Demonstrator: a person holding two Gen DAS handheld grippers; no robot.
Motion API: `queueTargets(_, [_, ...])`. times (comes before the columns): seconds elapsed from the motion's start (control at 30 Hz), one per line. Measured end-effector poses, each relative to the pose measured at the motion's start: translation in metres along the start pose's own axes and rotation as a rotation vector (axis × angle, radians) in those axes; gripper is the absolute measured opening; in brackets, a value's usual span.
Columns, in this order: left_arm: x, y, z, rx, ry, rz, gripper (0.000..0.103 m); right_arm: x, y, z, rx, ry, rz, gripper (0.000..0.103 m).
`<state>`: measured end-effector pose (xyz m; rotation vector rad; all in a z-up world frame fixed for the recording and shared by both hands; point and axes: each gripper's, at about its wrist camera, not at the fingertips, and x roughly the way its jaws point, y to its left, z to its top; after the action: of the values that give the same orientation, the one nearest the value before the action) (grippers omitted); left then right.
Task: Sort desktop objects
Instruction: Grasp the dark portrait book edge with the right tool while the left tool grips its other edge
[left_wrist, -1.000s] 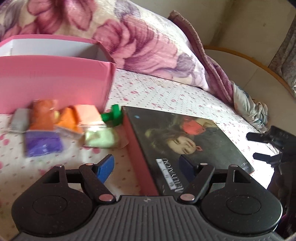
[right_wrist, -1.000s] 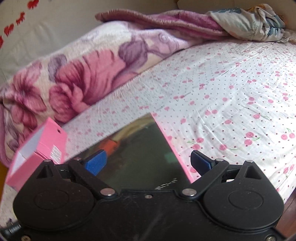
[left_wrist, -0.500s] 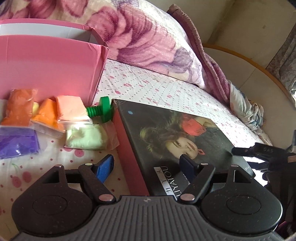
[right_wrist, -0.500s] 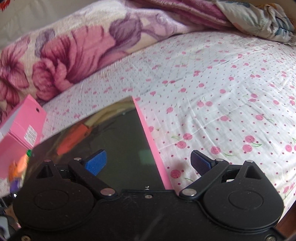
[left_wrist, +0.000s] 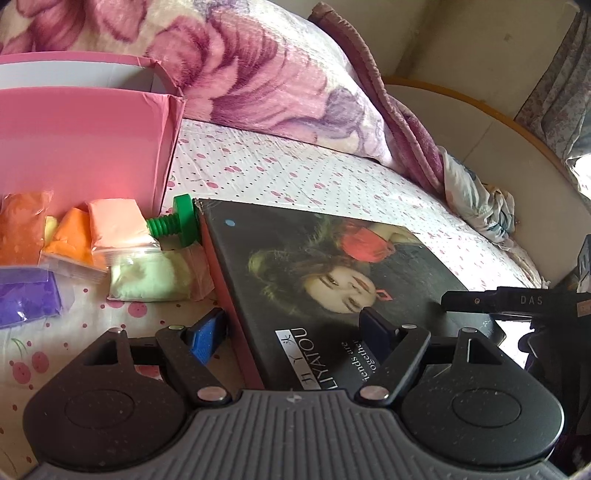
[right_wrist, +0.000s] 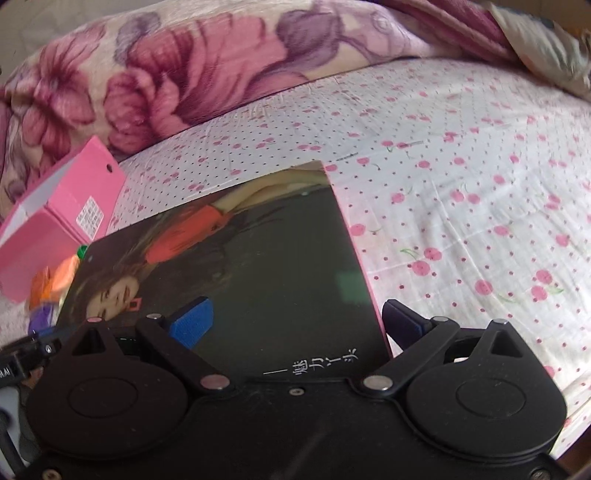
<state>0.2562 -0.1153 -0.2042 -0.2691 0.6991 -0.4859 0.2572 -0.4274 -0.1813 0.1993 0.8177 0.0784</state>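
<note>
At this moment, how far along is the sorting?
Nothing looks sorted yet. The clay bags and green bolt lie outside the pink box. Both claws, left and right, are open, straddling opposite edges of the book, neither gripping. Everything remains.

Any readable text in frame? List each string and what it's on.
"LIYATOU": book cover, white band, beside Chinese characters.
"...iends are ...ogether": book cover, cut off by the left hand-held gripper.
"DAS": right hand-held gripper, seen from the left wrist.
White sticker on pink box: too small to read.
</note>
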Motion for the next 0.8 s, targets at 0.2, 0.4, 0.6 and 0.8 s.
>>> queueTargets(0.2, [-0.006, 0.000, 0.006, 0.005, -0.008, -0.019, 0.081, -0.019, 0.015, 0.002, -0.094, -0.041, -0.031, 0.101])
queueTargets(0.4, [-0.021, -0.007, 0.019, 0.053, -0.055, -0.055, 0.083, -0.043, 0.018, 0.006, -0.079, -0.089, -0.023, 0.101])
queueTargets(0.6, [-0.037, -0.009, 0.034, 0.071, -0.089, -0.105, 0.083, -0.070, 0.018, 0.008, -0.009, -0.149, -0.004, 0.101])
queueTargets(0.8, [-0.054, -0.010, 0.054, 0.115, -0.132, -0.133, 0.083, -0.089, 0.028, 0.008, 0.016, -0.209, 0.016, 0.101])
